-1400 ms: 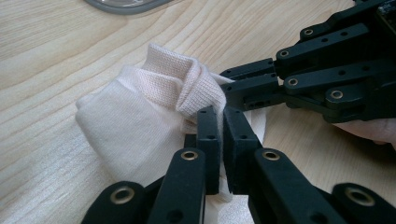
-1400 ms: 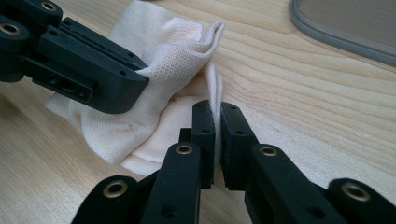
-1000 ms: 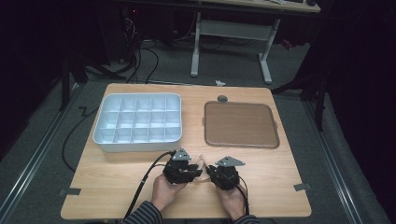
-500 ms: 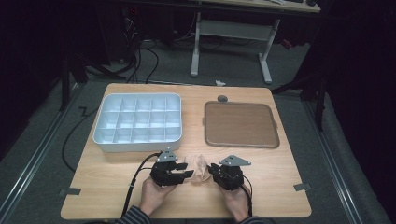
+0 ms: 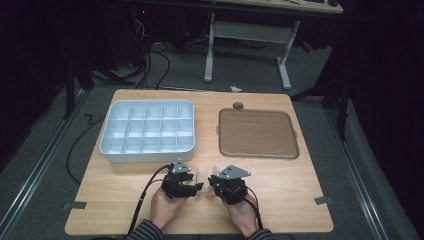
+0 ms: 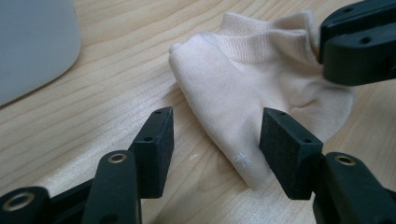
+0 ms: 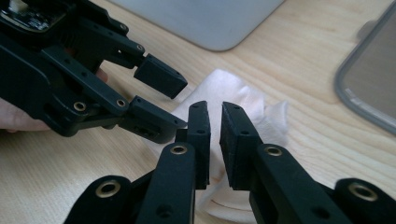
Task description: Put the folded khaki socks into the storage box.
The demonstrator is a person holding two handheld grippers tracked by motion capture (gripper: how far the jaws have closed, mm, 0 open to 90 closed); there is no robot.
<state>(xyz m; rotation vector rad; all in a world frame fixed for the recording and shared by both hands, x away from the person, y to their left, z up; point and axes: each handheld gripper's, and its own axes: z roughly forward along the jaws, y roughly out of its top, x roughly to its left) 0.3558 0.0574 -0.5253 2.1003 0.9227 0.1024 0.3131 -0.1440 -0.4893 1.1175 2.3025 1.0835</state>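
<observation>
Nearest me, at the bottom middle of the high view, my left gripper (image 5: 196,186) and right gripper (image 5: 214,181) sit almost nose to nose on the wooden table (image 5: 300,185), with the pale sock (image 5: 204,173) lying flat between them. In the left gripper view I see the sock (image 6: 261,93) spread across the centre and upper right of the frame, cuff toward the top; my left gripper (image 6: 215,140) has just been opening its jaws, which now stand wide apart with the sock's toe end between them, the pads clear of the cloth. In the right gripper view my right gripper (image 7: 214,140) has its jaws nearly together, a narrow slit left; they have just been closing, pinching a fold of the sock (image 7: 243,105). Farther up the high view, the white compartment tray (image 5: 107,145) sits at centre left and the brown flat tray (image 5: 290,150) at centre right.
</observation>
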